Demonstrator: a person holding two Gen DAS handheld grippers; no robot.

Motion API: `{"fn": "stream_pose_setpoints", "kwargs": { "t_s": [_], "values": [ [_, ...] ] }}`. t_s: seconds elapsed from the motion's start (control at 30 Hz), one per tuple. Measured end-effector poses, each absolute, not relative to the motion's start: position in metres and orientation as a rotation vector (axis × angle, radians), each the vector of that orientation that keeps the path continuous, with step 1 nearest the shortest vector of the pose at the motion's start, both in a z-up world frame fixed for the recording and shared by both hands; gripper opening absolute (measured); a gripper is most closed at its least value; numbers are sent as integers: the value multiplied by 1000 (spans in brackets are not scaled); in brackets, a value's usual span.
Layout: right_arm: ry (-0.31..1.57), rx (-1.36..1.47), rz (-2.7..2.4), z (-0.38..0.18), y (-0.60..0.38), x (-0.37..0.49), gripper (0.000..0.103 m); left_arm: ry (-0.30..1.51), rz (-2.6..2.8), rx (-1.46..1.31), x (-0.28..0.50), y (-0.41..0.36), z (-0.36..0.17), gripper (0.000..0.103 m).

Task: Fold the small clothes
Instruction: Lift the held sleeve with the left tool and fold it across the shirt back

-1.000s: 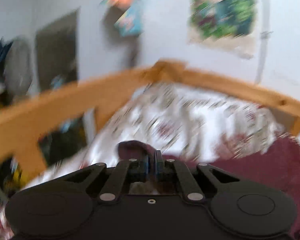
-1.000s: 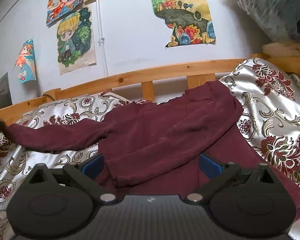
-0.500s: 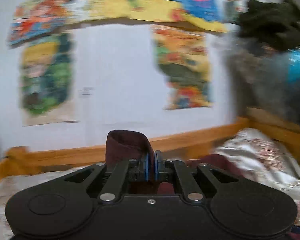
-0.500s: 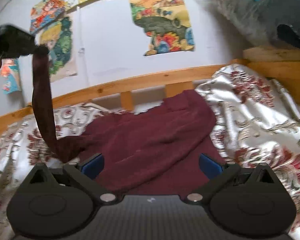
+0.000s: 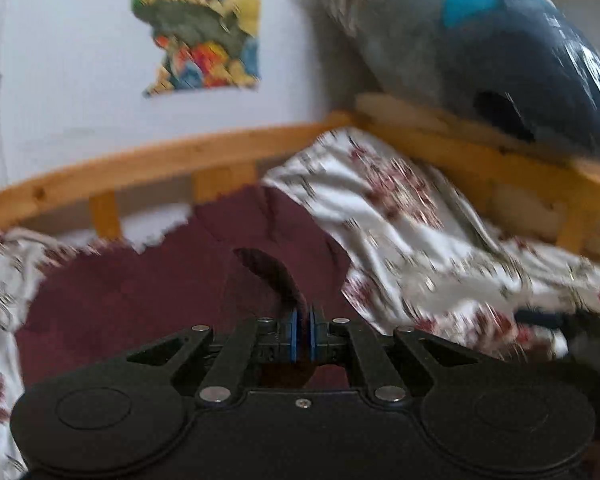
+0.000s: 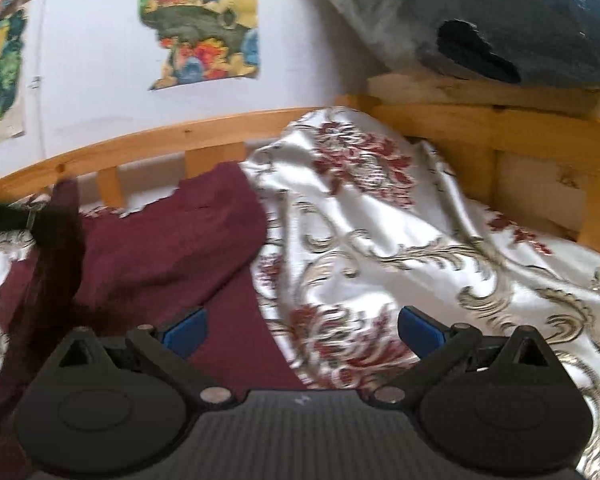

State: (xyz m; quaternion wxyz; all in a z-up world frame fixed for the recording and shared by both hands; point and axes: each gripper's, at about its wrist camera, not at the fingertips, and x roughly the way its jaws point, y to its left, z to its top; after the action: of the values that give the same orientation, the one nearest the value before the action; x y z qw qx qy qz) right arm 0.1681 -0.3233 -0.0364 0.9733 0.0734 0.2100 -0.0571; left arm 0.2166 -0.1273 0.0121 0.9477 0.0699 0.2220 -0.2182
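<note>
A maroon sweater [image 5: 140, 292] lies spread on the floral bedspread [image 5: 400, 232]; it also shows in the right wrist view [image 6: 188, 240]. My left gripper [image 5: 303, 320] is shut on the cuff of its sleeve [image 5: 276, 276], which arches up from the blue pads over the sweater's body. In the right wrist view that sleeve [image 6: 60, 256] hangs at the left edge, with the left gripper dark and blurred beside it. My right gripper [image 6: 302, 330] stands open, low over the sweater's right edge and the bedspread, with nothing between its fingers.
A wooden bed rail [image 6: 172, 144] runs along the far side and turns the corner at the right [image 6: 500, 128]. A large grey-blue plush toy in plastic [image 5: 500, 52] rests on the right rail. Torn posters [image 6: 200, 28] hang on the white wall.
My left gripper has swung from the bed's left end to the right, carrying the sleeve up and over the sweater's body. The right gripper has shifted to the right, still open.
</note>
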Motion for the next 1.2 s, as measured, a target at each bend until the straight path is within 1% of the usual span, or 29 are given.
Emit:
{"fn": "stream_pose_setpoints", "kwargs": {
  "t_s": [0.17,0.27,0.3,0.33,0.37,0.4,0.43,0.5,0.53,0.6,0.7,0.9,0.93,0.97,1.0,1.03,1.07,1.1,1.13,1.17,1.2],
  "values": [
    [419,176,-154,-37,-339,170,103,501,-463,158,204,-133,-8,6],
    [413,192,-168,-35,-344,171,103,539,-470,143,203,-131,-14,7],
    [410,197,-171,-35,-345,171,103,562,-485,125,203,-129,-16,12],
    [408,200,-174,-35,-346,171,103,580,-491,107,204,-126,-15,21],
    [405,204,-173,-35,-347,171,103,596,-494,84,204,-123,-15,27],
    [404,208,-171,-35,-347,172,103,613,-501,60,204,-120,-15,45],
    [402,213,-169,-35,-347,173,103,629,-501,39,204,-116,-14,66],
    [401,221,-156,-37,-346,174,103,640,-494,2,197,-108,-11,80],
    [397,225,-144,-37,-345,174,103,639,-501,-4,193,-104,-9,83],
    [381,245,-89,-38,-343,174,103,648,-497,8,185,-94,-7,85],
    [355,273,60,-40,-335,177,103,671,-393,18,180,-70,-9,85],
    [408,282,277,-45,-302,198,103,683,-89,-13,193,10,-26,85],
    [416,276,296,-46,-296,201,101,671,-48,-34,196,25,-29,84],
    [426,266,318,-48,-290,204,97,664,-15,-54,201,39,-32,84],
    [438,249,333,-51,-284,206,95,666,7,-68,208,51,-34,80],
    [452,230,345,-53,-279,208,92,669,33,-83,215,62,-36,72],
    [468,214,355,-57,-275,210,88,674,52,-98,223,72,-38,68],
    [478,208,364,-60,-272,210,85,680,65,-112,231,82,-39,59],
    [492,203,377,-63,-270,211,76,685,70,-124,238,90,-41,51],
    [510,198,382,-65,-267,213,65,693,73,-136,246,93,-43,48],
    [522,194,383,-68,-266,214,61,705,76,-148,254,98,-45,46]
  ]
}}
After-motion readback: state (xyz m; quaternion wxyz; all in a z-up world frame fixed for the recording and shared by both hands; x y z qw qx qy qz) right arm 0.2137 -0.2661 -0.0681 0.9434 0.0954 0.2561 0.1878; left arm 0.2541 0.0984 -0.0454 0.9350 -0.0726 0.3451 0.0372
